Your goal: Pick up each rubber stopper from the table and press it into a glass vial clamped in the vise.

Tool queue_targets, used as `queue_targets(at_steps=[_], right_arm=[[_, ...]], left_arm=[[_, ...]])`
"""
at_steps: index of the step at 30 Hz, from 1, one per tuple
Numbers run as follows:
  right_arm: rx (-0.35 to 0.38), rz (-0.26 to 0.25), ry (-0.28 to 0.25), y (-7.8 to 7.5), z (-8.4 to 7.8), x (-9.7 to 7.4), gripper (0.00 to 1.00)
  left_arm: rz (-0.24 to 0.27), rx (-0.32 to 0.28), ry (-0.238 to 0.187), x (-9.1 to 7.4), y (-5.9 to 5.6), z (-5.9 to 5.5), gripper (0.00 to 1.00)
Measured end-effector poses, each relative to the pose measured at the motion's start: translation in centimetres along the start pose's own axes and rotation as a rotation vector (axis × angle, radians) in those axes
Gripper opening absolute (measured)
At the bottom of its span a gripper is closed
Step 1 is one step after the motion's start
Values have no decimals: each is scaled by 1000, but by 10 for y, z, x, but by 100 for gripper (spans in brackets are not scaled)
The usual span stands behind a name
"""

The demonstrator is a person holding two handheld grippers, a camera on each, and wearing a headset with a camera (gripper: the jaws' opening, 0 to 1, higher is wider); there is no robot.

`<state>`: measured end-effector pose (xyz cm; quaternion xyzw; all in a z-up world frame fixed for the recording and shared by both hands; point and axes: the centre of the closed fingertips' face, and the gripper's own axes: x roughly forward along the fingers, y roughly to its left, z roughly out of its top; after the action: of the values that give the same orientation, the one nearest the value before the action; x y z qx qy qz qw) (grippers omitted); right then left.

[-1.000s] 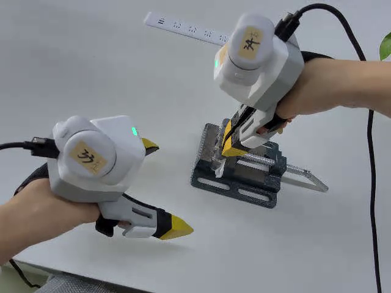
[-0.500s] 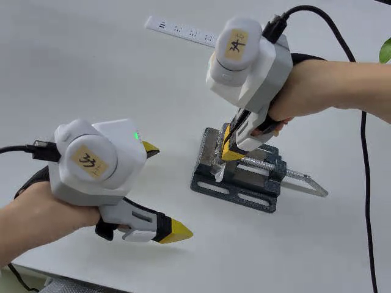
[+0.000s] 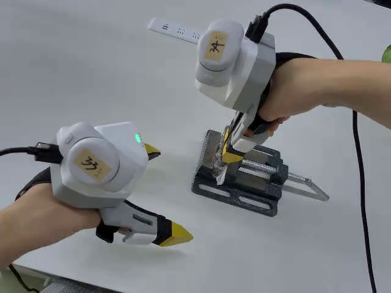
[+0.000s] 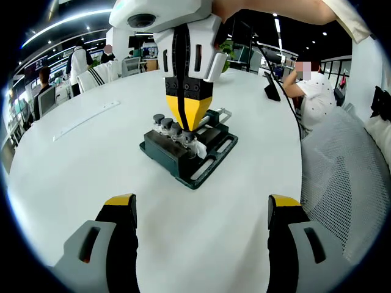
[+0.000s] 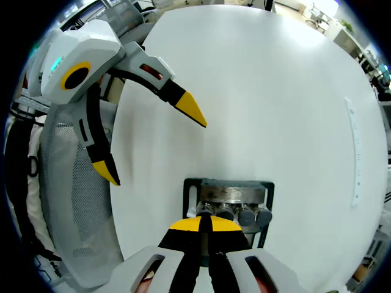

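Observation:
A dark metal vise [image 3: 244, 189] stands on the white table and clamps a row of glass vials [image 3: 218, 168]. In the right gripper view, grey rubber stoppers [image 5: 245, 215] cap the vials in the vise [image 5: 229, 190]. My right gripper [image 3: 231, 155] points steeply down, shut, its yellow tips right over the vial at the row's end [image 5: 204, 224]. I see nothing between its jaws. From the left gripper view it [image 4: 189, 113] hangs just above the vise [image 4: 211, 157]. My left gripper [image 3: 164, 192] hovers open to the left of the vise, with nothing in it [image 4: 201, 201] [image 5: 153, 143].
A white power strip [image 3: 174, 27] lies at the table's far side. The vise's screw handle [image 3: 308, 186] sticks out to the right. A black cable [image 3: 360, 183] trails from the right gripper. A mesh chair [image 4: 342, 171] and people stand beyond the table's edge.
The right gripper's body has leaned to the left while its tips stay over the same end of the vise. The left gripper has hardly moved.

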<state>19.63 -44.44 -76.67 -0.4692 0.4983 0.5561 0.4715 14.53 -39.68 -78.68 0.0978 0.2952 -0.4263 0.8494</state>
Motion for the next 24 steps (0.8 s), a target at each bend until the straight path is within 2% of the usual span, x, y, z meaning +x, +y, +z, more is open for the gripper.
queue_targets(at_steps=[8,18,22,24], right_arm=[[21,1,7,2,0,0,0],[9,-11,22,1,0,1,0],[3,1,-4,-1,-1,0,0],[36,18,-30,-2,-2,0,0]], left_arm=[[-2,1,-1,0,-1,1,88],[1,-1,-1,0,0,1,88],[3,0,-5,-1,0,2,88],[5,-2,-3,-1,0,0,87]])
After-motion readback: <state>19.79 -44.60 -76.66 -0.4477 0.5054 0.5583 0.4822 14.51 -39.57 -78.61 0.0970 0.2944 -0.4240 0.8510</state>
